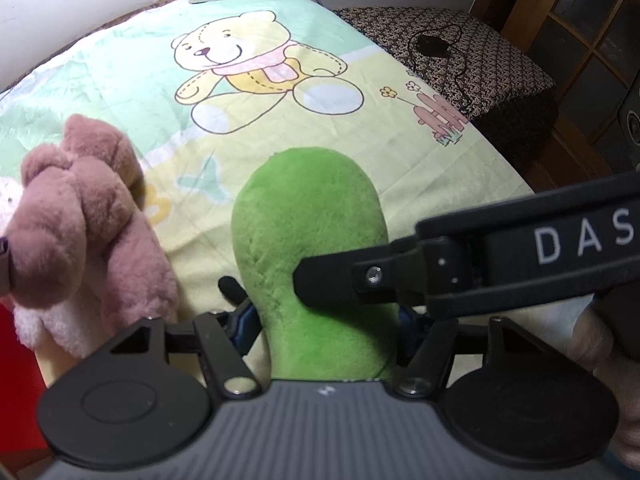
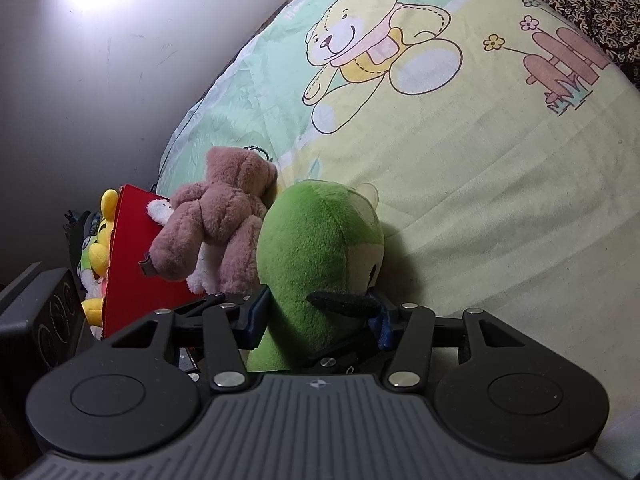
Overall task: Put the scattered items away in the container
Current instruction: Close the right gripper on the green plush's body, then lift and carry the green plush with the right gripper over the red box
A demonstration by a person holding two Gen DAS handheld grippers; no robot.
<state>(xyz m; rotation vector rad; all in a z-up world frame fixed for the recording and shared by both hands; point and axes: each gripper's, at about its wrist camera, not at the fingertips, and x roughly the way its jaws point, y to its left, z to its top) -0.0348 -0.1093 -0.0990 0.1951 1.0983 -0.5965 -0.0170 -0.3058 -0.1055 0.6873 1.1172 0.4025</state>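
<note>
Both grippers, left gripper [image 1: 316, 312] and right gripper [image 2: 320, 312], apparently clamp the green plush [image 2: 316, 248] together, steadying its bulk beside the red container [image 2: 132, 264].

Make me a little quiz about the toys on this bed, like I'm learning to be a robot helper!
1. True or false: the pink teddy lies flat in the middle of the bedsheet.
2. What sits between the fingers of the right gripper? A: the pink teddy. B: the green plush toy. C: nothing.
3. Fill in: the animal drawn on the bedsheet is a ____.

Key: 1. False, it leans against the red box. 2. B. 3. Bear.
</note>
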